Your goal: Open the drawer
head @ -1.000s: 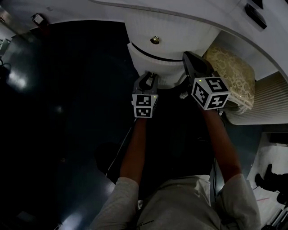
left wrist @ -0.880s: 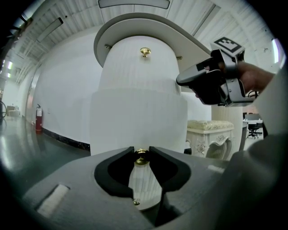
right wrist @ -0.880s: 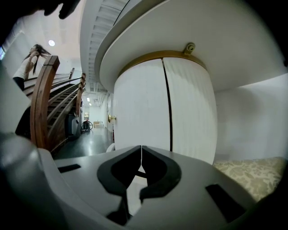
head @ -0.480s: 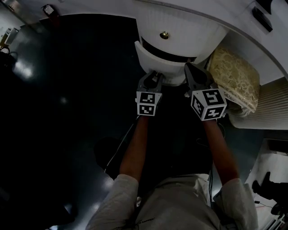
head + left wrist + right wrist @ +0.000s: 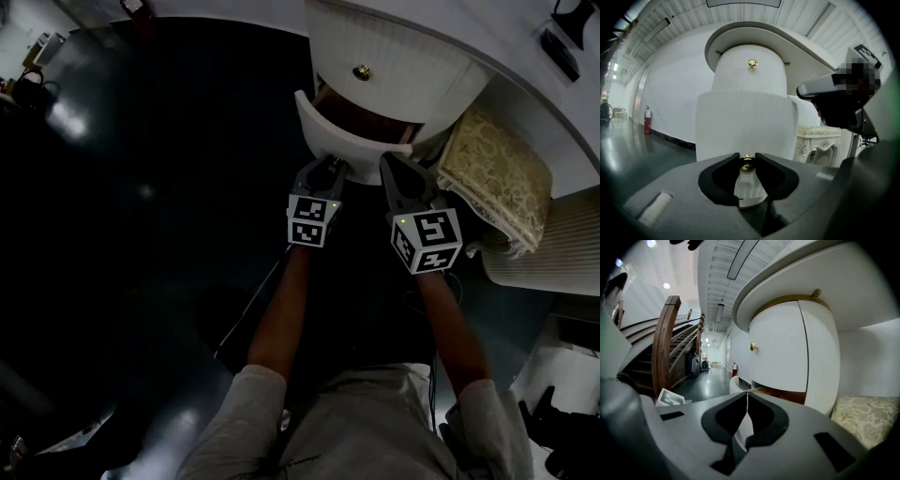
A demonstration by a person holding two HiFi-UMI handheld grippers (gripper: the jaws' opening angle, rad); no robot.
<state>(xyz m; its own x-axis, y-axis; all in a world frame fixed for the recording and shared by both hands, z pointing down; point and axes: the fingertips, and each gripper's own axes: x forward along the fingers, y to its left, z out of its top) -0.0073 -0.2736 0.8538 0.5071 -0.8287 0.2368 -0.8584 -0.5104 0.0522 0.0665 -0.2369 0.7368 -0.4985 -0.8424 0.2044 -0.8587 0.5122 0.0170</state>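
Note:
A white curved cabinet stands under a rounded counter. Its lower drawer [image 5: 342,134] is pulled out toward me, showing a brown inside. My left gripper [image 5: 331,165] is shut on the drawer's small brass knob [image 5: 747,163], which sits pinched between the jaw tips in the left gripper view. The upper drawer front carries its own brass knob [image 5: 361,71] and stays closed. My right gripper [image 5: 392,169] hovers just right of the left one, near the drawer's right end, jaws shut with nothing between them. In the right gripper view the open drawer [image 5: 740,386] shows beyond the jaws.
A cream ornate stool with a patterned cushion [image 5: 497,173] stands right of the cabinet. The dark glossy floor [image 5: 141,187] spreads to the left. A wooden staircase [image 5: 665,343] rises on the left of the right gripper view. A red fire extinguisher [image 5: 646,119] stands by the far wall.
The lower drawer has slid out toward me with the left gripper on its knob. Both grippers have moved back with it, and the brown inside now shows.

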